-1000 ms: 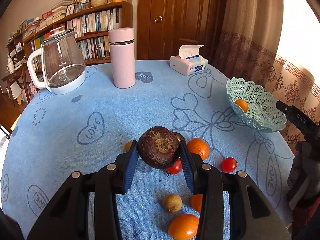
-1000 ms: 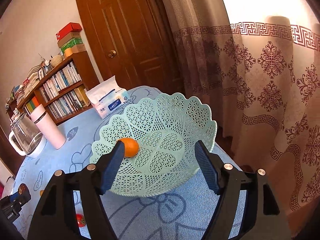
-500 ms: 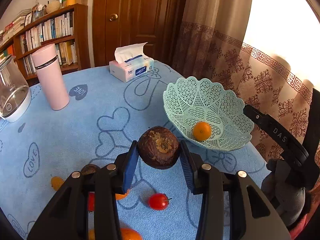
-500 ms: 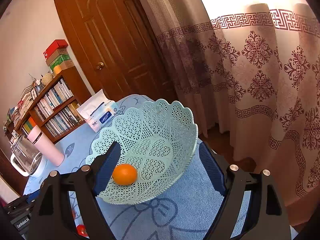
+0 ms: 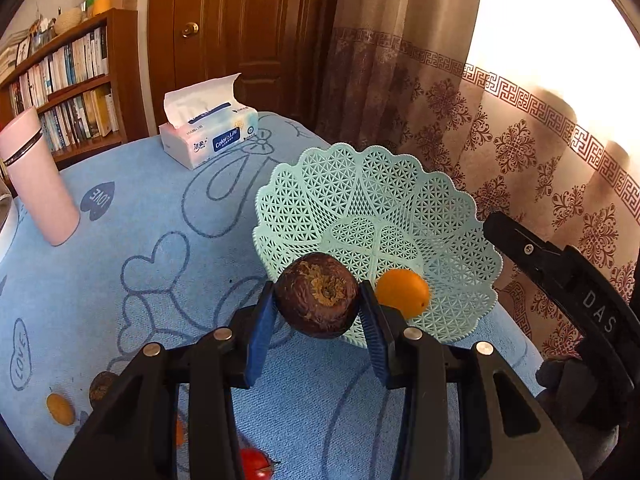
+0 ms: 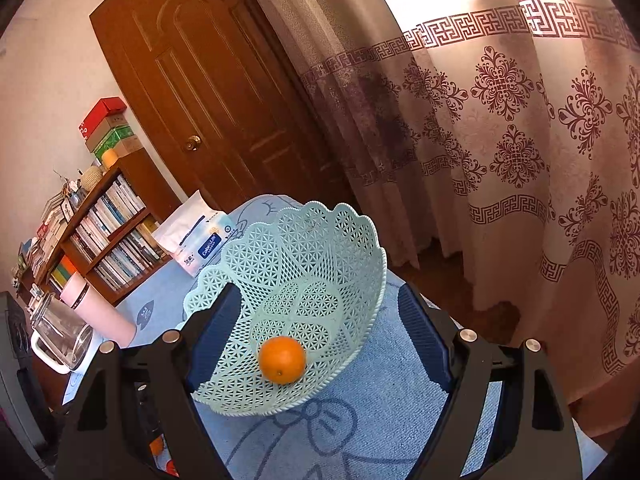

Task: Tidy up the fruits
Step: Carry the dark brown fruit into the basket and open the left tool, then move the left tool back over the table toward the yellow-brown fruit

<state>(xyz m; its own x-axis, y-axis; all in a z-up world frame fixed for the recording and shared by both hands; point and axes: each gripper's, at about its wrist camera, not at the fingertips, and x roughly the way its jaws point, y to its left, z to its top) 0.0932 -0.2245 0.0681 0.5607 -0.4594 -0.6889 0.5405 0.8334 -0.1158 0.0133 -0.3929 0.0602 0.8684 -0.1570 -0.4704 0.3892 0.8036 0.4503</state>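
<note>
The left gripper [image 5: 318, 312] clamps a dark brown wrinkled fruit [image 5: 317, 295] at the near rim of the mint lattice basket [image 5: 360, 196]. One orange [image 6: 282, 359] lies inside the basket. The right gripper [image 6: 316, 340] stands wide, its fingers flanking the basket, gripping nothing.

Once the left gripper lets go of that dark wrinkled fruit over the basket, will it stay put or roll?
The dark fruit is roundish, so it may roll. The lattice basket slopes inward, likely funnelling it toward the orange. The basket looks light, so it might shift.
</note>
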